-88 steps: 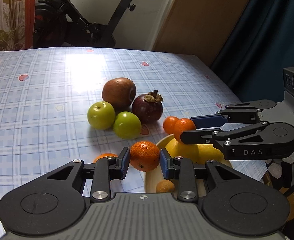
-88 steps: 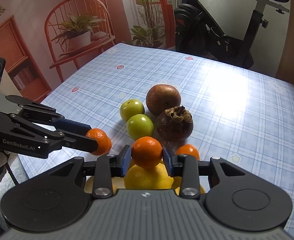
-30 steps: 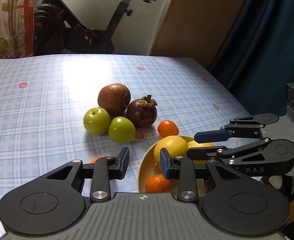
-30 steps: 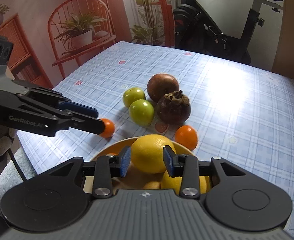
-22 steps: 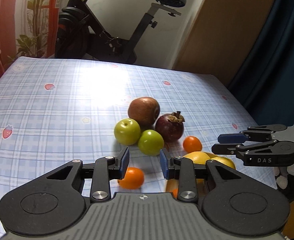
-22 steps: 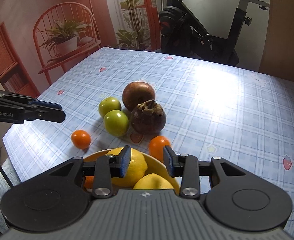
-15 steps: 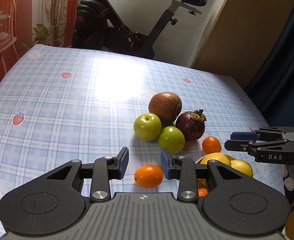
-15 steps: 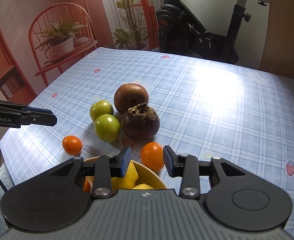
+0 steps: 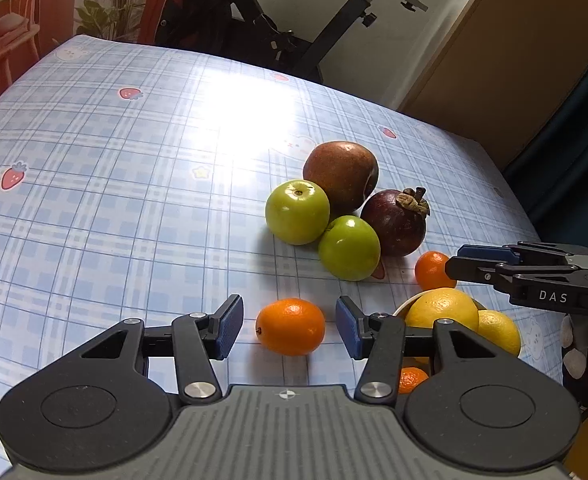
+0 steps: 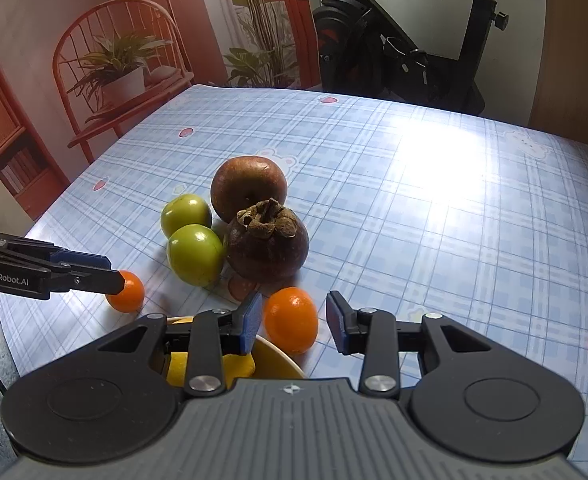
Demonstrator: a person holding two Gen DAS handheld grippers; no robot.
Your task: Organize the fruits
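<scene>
My left gripper [image 9: 290,326] is open, its jaws on either side of a small orange [image 9: 291,326] lying on the checked tablecloth. My right gripper [image 10: 296,322] is open around a second small orange [image 10: 291,319] next to the yellow bowl [image 10: 276,360]. The bowl holds lemons [image 9: 443,310] and a small orange [image 9: 412,378]. Two green apples [image 9: 297,211] [image 9: 349,247], a brown apple [image 9: 341,175] and a dark mangosteen [image 9: 394,222] cluster just beyond. The right gripper also shows in the left wrist view [image 9: 460,262], and the left gripper in the right wrist view [image 10: 110,270].
The blue checked tablecloth [image 9: 114,184] covers the table. An exercise bike [image 9: 294,36] stands past the far edge. A chair with a potted plant [image 10: 122,76] is at the left. The near table edge drops off by the bowl.
Both grippers let go of oranges into the bowl, drew back and opened. Each has now come down around a loose orange on the cloth.
</scene>
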